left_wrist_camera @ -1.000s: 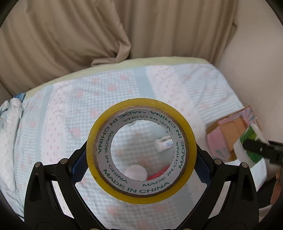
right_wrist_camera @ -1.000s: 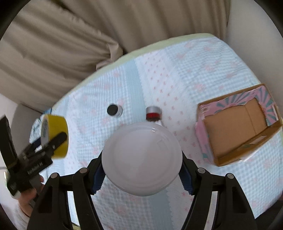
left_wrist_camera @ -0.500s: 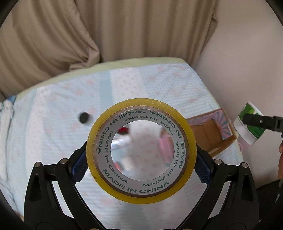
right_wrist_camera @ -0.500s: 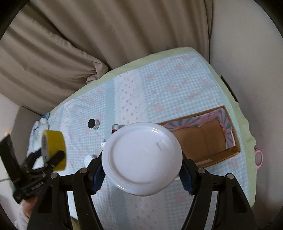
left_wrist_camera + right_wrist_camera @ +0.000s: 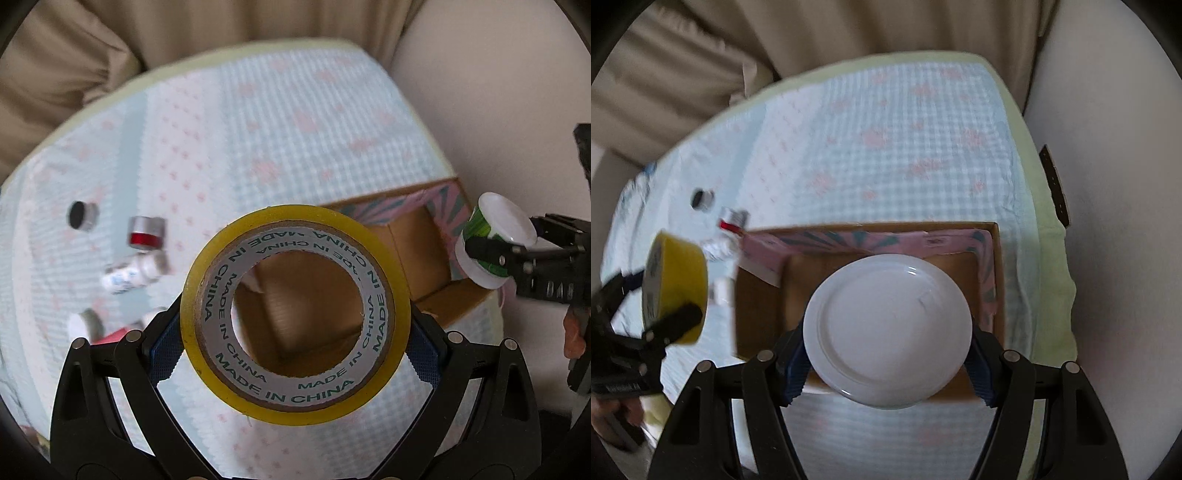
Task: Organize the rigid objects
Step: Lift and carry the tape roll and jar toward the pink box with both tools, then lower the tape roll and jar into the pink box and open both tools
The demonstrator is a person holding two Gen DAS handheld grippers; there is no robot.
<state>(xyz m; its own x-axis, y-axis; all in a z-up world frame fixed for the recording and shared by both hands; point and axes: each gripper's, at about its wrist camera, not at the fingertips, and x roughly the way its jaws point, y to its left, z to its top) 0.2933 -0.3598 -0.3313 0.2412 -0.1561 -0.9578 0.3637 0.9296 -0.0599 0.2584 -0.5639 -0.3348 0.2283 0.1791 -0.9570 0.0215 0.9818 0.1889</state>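
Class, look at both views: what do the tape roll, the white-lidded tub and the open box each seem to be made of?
Tape roll: glossy yellowish plastic film wound on a printed cardboard core.
White-lidded tub: smooth, slightly shiny white lid and base, probably plastic; a green printed label wraps its side.
Open box: matte brown corrugated cardboard, with pink printed paper on its flaps.

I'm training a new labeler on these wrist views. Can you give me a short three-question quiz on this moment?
1. What does the left tool hold?
2. True or false: the cardboard box already has a jar in it.
3. The white tub in the right tool is over: A) the box, B) the bare cloth, C) the loose small jars.

Key:
1. A yellow tape roll.
2. False; the visible part looks empty.
3. A.
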